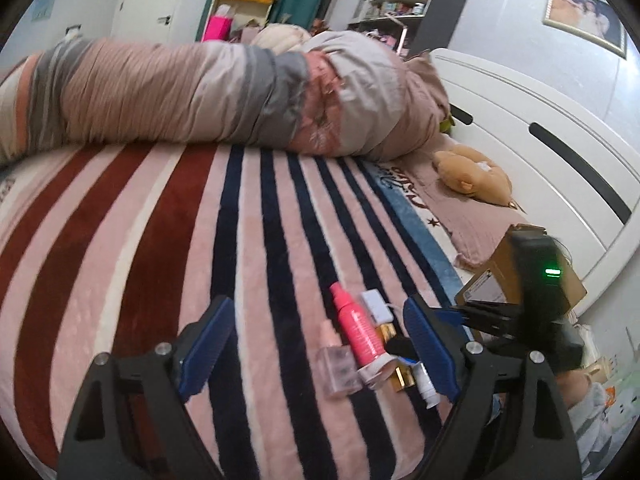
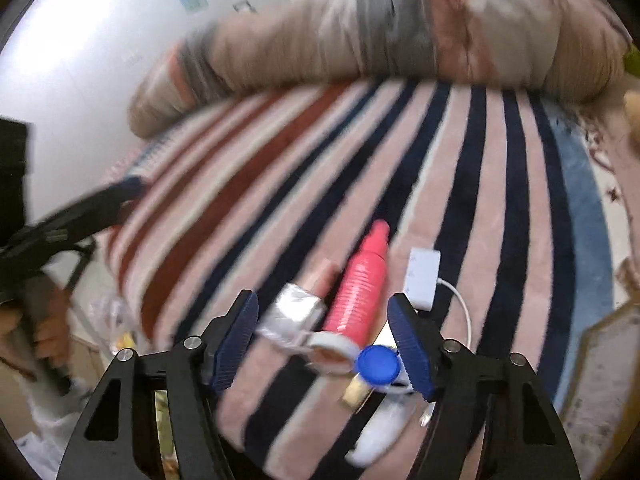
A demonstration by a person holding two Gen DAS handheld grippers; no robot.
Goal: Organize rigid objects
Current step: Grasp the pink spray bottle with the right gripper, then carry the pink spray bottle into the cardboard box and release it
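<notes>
Right gripper (image 2: pixel 324 320), spread wide, straddles pink bottle (image 2: pixel 360 292).

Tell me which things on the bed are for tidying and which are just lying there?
For tidying:
pink spray bottle
clear square bottle
white adapter
gold bottle
white bottle with blue cap
cardboard box

Just lying about:
rolled quilt
plush toy
striped blanket

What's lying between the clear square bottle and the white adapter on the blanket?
The pink spray bottle lies between the clear square bottle and white adapter, clearest in the left wrist view.
</notes>
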